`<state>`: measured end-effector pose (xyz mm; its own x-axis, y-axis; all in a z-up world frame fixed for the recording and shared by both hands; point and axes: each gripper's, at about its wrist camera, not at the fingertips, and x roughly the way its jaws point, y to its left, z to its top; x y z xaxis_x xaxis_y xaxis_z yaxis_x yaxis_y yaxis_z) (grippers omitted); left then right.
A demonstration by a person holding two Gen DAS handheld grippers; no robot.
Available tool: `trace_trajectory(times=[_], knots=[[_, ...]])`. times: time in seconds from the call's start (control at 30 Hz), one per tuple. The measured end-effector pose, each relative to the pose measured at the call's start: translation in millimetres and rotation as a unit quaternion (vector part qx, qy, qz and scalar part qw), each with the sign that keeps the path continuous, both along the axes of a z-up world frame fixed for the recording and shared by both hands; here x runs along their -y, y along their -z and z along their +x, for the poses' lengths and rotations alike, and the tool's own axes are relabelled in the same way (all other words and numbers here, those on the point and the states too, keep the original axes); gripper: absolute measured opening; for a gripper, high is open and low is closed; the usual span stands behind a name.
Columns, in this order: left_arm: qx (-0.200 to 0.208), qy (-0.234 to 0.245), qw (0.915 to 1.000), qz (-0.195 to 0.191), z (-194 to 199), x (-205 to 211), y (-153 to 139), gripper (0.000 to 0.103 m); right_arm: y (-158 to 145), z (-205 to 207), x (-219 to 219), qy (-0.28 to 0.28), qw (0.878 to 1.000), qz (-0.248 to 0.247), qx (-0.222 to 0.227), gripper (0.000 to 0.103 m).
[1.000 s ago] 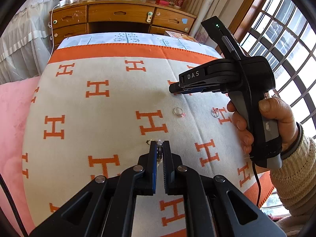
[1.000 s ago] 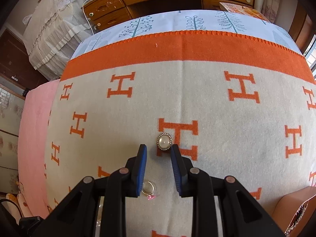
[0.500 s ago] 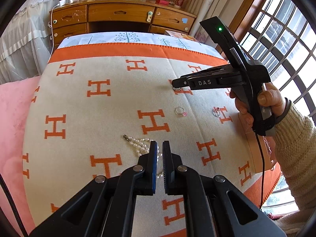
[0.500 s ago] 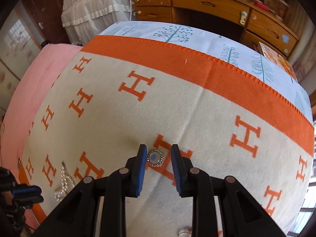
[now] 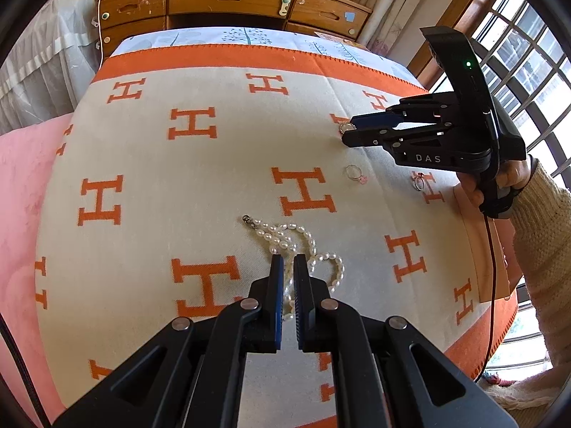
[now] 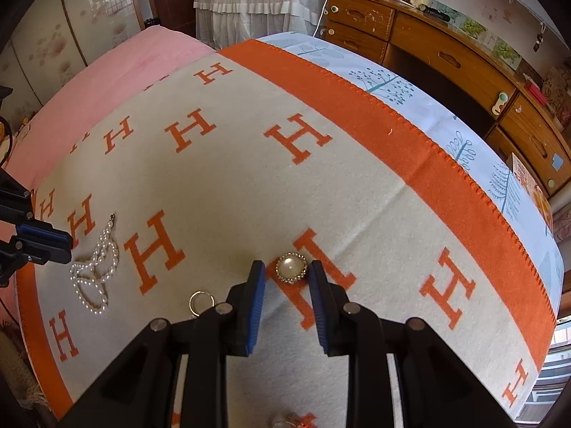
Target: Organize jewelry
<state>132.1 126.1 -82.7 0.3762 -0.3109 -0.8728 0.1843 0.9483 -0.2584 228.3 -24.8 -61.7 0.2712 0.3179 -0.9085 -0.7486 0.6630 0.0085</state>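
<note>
A pearl necklace (image 5: 299, 246) lies loosely piled on the cream blanket with orange H letters (image 5: 200, 178). My left gripper (image 5: 289, 264) hovers over it, jaws nearly closed with a narrow gap and pearls showing between them. It also shows in the right wrist view (image 6: 94, 271). A round pearl brooch with a gold rim (image 6: 291, 267) lies between the fingertips of my open right gripper (image 6: 285, 271); the jaws stand apart from it. That gripper shows in the left wrist view (image 5: 351, 132) at the brooch (image 5: 345, 127). Two rings lie nearby (image 5: 355, 172) (image 5: 417, 181).
A wooden desk with drawers (image 5: 228, 0) stands beyond the bed. A pink cover (image 5: 21, 178) lies left of the blanket. Windows (image 5: 528, 57) are on the right. A tan box (image 5: 485, 249) sits at the blanket's right edge. One ring (image 6: 201, 301) lies by my right gripper.
My left gripper pulled back from the necklace, which now lies spread on the blanket. My right gripper swung round and lowered, bringing the brooch between its open jaws.
</note>
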Motion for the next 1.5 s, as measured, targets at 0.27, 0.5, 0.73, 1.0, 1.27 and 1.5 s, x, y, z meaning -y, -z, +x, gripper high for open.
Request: trace_trajectory(times=[0.27,0.5,0.73,1.0,1.27,1.5], knots=[[-0.003,-0.001,1.0000,0.007,2.7,0.3,1.4,0.004,-0.6,2.2,2.3,0.019,1.000,0.003,0.003,0.018],[-0.009,0.039,0.9988,0.030,-4.6,6.3,8.1,0.016,-24.3,-14.3,16.7,0.054,0.997,0.052,0.017,0.018],[-0.016,0.048,0.9974,0.052,1.8,17.7,16.0,0.016,-72.9,-64.8,55.8,0.085,0.985,0.144,0.047,0.018],[-0.014,0.039,0.9938,0.103,11.3,38.8,16.9,0.016,-95.4,-121.5,135.7,0.165,0.961,0.211,0.070,0.018],[-0.015,0.016,0.9967,0.078,4.6,36.4,9.0,0.003,-83.9,-162.2,203.3,0.254,0.932,0.249,0.070,0.018],[0.030,0.007,0.9992,0.024,-16.8,49.4,-46.4,0.003,-61.9,-181.5,243.0,0.314,0.906,0.277,0.056,0.018]])
